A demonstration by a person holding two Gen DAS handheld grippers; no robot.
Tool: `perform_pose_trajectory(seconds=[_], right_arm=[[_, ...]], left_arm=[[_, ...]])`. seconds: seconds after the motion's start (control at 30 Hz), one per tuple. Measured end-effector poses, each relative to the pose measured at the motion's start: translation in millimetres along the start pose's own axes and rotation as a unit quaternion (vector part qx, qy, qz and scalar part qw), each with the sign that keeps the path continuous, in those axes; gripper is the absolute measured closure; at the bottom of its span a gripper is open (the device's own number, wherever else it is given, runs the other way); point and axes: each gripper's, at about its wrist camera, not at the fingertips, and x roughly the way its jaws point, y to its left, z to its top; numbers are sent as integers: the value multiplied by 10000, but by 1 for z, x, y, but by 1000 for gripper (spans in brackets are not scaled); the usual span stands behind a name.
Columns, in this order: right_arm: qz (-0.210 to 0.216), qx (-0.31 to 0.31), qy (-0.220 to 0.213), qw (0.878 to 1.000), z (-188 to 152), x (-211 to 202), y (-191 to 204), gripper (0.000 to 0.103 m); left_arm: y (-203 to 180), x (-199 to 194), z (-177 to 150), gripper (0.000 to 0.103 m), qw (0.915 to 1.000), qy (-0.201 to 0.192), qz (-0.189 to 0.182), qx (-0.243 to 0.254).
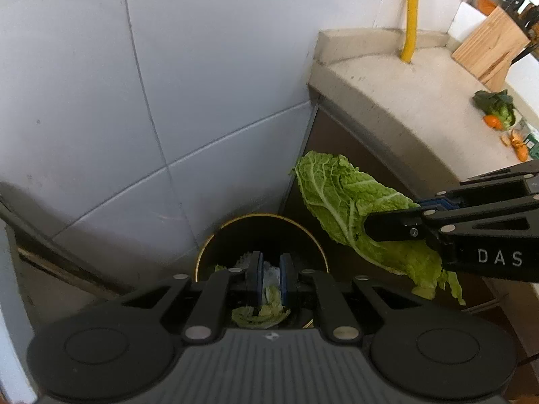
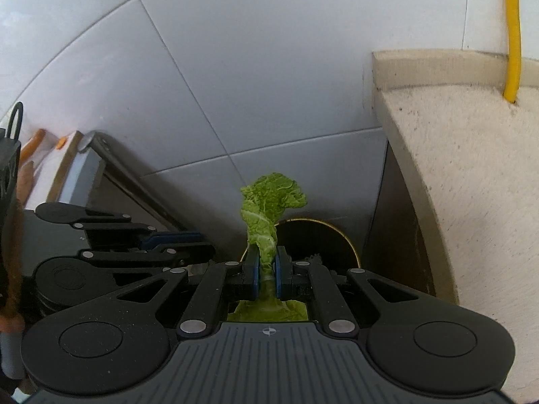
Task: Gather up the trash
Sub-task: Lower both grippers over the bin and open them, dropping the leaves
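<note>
Clamping cabbage leaf, right claw apparently above bin.

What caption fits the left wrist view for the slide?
Left gripper and right gripper, each shut on a cabbage leaf, poised above the gold-rimmed bin beside the counter.

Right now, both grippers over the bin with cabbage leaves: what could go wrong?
1. The right gripper pinches only the middle of its large cabbage leaf; much of the leaf spreads beyond the trash bin rim, so it may drape over the edge or fall outside.
2. The left gripper holds a limp scrap that might cling to the pads on release.
</note>
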Motion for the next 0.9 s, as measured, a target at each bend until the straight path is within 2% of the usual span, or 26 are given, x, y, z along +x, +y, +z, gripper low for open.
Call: perform_pose_trajectory(seconds=[0.4,0.5,0.57,0.63,0.9], right_arm=[[-75,229,312,9992,-2,26,-8,90],[-108,260,347,9990,0,32,-8,86],[-130,314,372,9987,2,38,-10,78],[-142,353,383,9985,3,41,-11,75],[-171,390,436,9981,7,52,-12,74]], left_arm=[[7,21,1,97,9995,243,36,-196],[8,23,1,97,9994,251,39,-241],[9,23,1,97,9994,248,55,-240],[10,24,1,97,9993,258,61,-249],[12,27,0,96,9992,269,123,-276]])
